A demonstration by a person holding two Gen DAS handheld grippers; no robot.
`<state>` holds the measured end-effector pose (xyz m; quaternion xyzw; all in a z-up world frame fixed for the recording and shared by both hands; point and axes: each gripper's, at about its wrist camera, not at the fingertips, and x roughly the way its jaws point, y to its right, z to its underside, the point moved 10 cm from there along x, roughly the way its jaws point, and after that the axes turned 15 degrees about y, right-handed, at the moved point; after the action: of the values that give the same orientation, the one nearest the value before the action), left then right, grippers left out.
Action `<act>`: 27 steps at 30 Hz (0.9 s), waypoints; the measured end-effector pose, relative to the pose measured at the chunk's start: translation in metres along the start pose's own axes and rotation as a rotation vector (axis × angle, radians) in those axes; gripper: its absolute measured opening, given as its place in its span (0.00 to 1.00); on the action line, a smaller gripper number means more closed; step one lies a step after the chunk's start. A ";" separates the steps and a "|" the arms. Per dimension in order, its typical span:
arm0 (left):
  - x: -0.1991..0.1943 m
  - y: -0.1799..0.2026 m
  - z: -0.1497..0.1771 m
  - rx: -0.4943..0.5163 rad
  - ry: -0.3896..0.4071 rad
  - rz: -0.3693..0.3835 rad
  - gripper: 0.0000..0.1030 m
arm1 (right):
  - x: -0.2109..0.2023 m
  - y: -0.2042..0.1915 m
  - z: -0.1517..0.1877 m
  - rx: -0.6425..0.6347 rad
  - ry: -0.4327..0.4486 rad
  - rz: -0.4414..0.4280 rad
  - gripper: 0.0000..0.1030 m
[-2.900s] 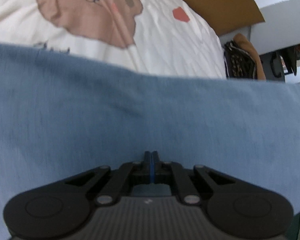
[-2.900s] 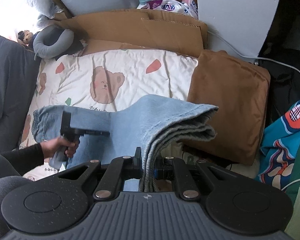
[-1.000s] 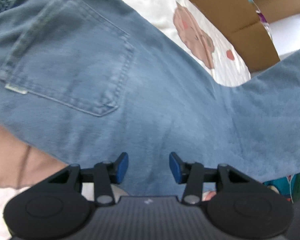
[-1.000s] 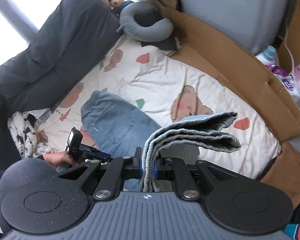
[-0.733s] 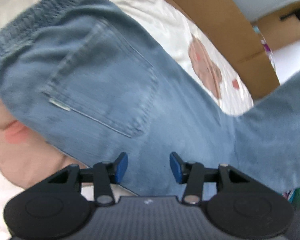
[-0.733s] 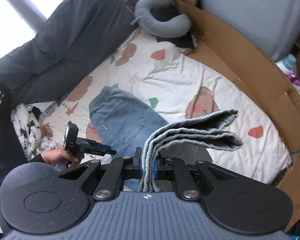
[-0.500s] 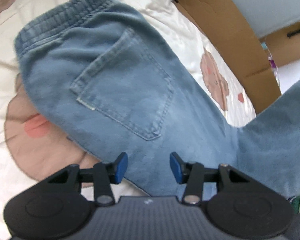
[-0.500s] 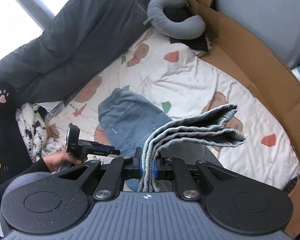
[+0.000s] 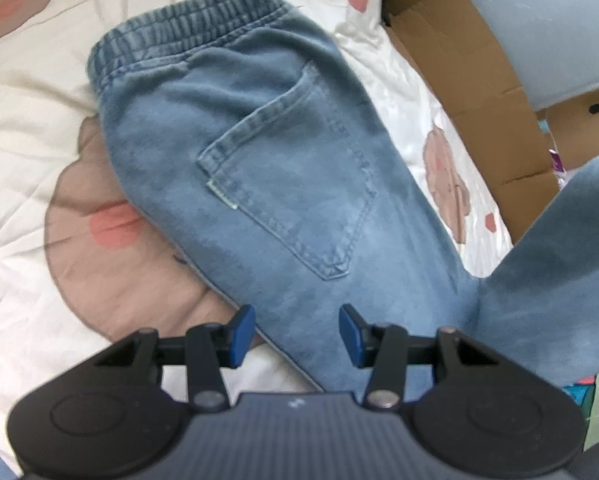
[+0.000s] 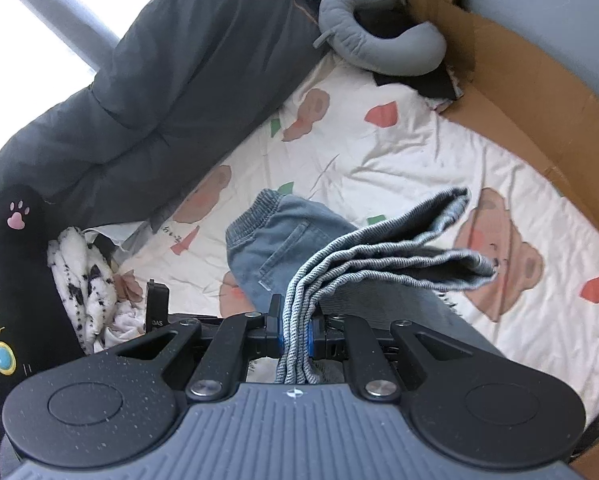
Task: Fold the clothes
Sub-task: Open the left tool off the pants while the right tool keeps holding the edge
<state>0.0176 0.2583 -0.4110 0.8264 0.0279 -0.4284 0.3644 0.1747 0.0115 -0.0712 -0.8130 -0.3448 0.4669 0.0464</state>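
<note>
Jaws of right gripper point(image 10: 295, 330) clamp jeans point(image 9: 283, 184) hems; left gripper point(image 9: 297, 336) gapes wide, empty.

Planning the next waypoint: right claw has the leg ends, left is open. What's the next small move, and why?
Probably carry the right claw, shut on the bunched leg hems, toward the elastic waistband of the light blue denim jeans and lower the hems there. The seat lies flat on the bear-print sheet, and the open left claw hovers near the bend, free to pin it.
</note>
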 end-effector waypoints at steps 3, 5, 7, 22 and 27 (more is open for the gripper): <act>-0.001 0.001 -0.002 -0.004 0.008 0.003 0.47 | 0.021 -0.002 0.005 0.025 0.000 -0.013 0.09; -0.001 0.001 -0.003 -0.005 0.013 0.003 0.47 | 0.032 -0.002 0.007 0.042 0.000 -0.024 0.09; -0.001 0.001 -0.004 -0.002 0.017 0.005 0.47 | 0.041 -0.003 0.008 0.057 -0.002 -0.035 0.09; -0.002 -0.003 -0.007 -0.045 0.040 -0.002 0.48 | 0.113 -0.007 0.018 0.155 -0.016 -0.108 0.09; -0.006 -0.008 -0.014 -0.077 0.075 -0.009 0.48 | 0.150 -0.006 0.033 0.168 -0.030 -0.117 0.09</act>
<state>0.0204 0.2745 -0.4063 0.8269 0.0618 -0.3976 0.3929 0.1946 0.0985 -0.1969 -0.7778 -0.3517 0.5026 0.1364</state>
